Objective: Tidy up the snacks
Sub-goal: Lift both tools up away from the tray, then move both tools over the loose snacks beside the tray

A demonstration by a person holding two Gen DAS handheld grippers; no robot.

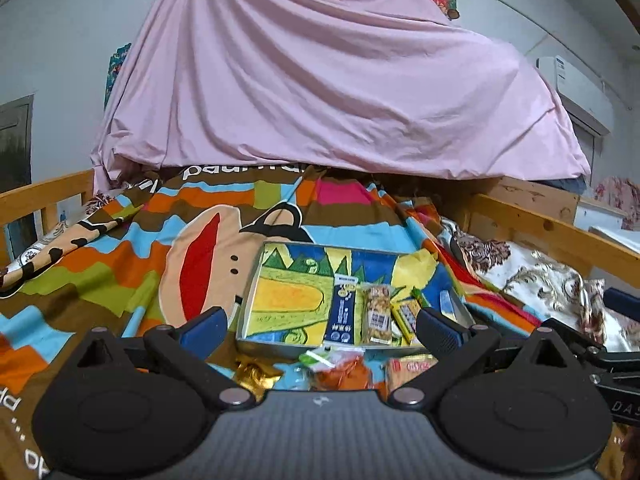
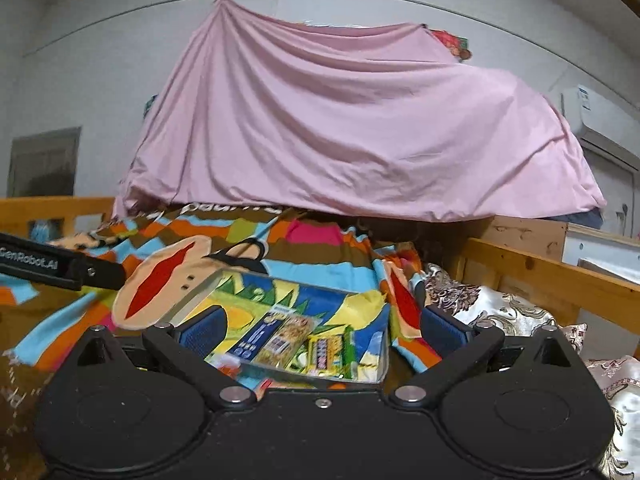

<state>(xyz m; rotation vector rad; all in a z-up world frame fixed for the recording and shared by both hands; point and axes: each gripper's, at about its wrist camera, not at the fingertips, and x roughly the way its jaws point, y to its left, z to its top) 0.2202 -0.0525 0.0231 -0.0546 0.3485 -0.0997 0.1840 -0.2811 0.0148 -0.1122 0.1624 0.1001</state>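
Your clear tray (image 1: 250, 280) sits on the bed, on the cartoon-print blanket (image 1: 120, 264), and serves as the sorting bin. Inside it, against the tray's right half, three bars lie side by side lengthwise: a blue packet (image 1: 342, 312), a nut bar (image 1: 377, 314) and a yellow bar (image 1: 408, 316), packed tight, likely to leave the tray's left half free. Just in front of the tray's near wall, unsorted snacks wait on the blanket: a gold wrapper (image 1: 252, 374), an orange-and-green pack (image 1: 340, 368) and a yellow cracker pack (image 1: 412, 366). Your left tool (image 1: 320, 330) hangs spread and empty above them; your right tool (image 2: 320, 330) is likewise spread and empty over the tray.
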